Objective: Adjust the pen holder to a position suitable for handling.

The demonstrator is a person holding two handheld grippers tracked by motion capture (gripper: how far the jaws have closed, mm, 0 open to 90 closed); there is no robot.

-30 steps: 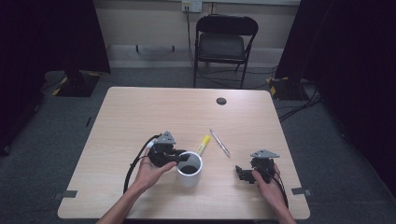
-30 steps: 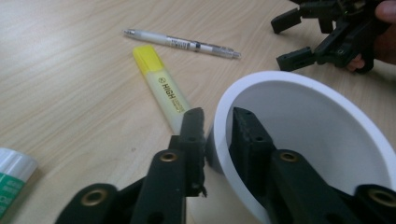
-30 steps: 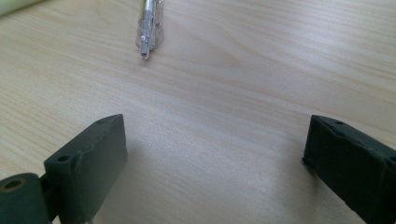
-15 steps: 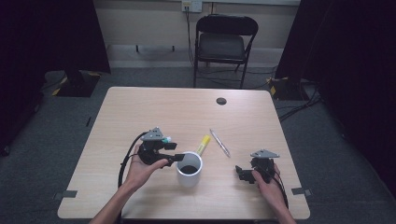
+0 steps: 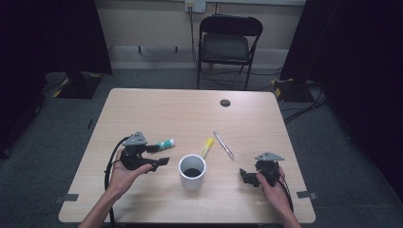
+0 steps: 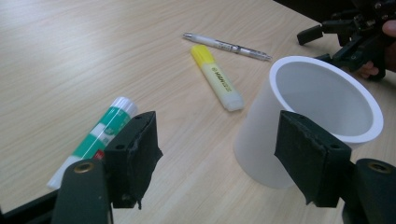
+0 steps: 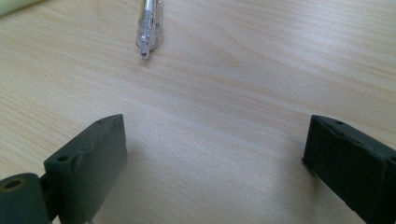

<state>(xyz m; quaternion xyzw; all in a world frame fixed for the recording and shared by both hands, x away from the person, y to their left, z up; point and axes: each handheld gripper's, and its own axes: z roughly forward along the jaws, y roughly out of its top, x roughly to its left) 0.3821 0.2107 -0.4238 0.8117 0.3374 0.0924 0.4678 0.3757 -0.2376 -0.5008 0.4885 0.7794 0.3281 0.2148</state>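
Left gripper [image 5: 159,155], jaws just opened with nothing between them, stood a little left of the white cup [image 5: 192,171], near the glue stick [image 5: 165,143] that lay on the table [image 5: 266,118] just beside its far jaw. The yellow highlighter [image 5: 206,147] and the pen [image 5: 223,145] lay beyond the cup, while the right gripper [image 5: 246,176] rested with jaws wide apart and empty, near the pen's tip. The likely step was gathering the loose items into the cup — best done by straddling the glue stick squarely across its barrel and closing at mid-length, so it would not roll away or tip in the grip.
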